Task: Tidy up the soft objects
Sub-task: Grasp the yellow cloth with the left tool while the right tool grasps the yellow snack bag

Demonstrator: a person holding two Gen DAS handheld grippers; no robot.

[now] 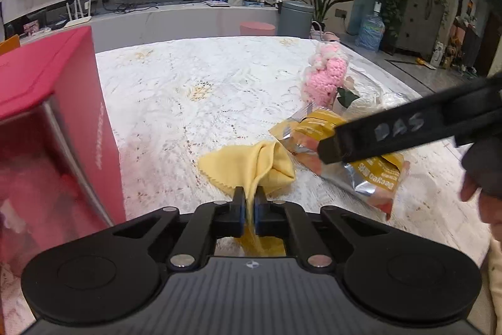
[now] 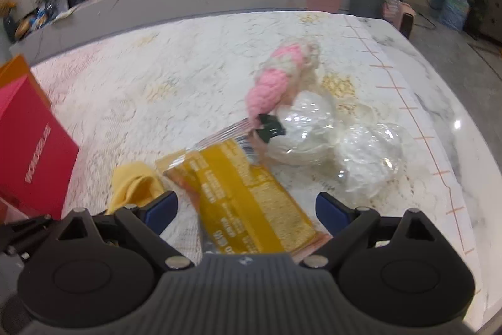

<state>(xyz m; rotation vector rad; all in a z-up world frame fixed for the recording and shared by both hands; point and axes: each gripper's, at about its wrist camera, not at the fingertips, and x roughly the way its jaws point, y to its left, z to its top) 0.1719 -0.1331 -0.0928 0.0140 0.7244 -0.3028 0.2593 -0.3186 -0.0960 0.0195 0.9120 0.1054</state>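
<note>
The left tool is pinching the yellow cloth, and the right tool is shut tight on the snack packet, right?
Not quite. The left tool does pinch the yellow cloth, but the right tool is open: in the right wrist view its blue pads stand wide apart on either side of the snack packet, not shut on it.

1. The right gripper [image 2: 246, 206] is spread wide above a yellow snack packet [image 2: 251, 203] on the lace-covered counter [image 2: 157, 77].
2. A yellow cloth [image 2: 135, 184] lies just left of the packet.
3. A pink knitted toy [image 2: 276, 80] and clear plastic bags [image 2: 360, 159] sit beyond.
4. A red box [image 2: 31, 146] stands far left.
</note>
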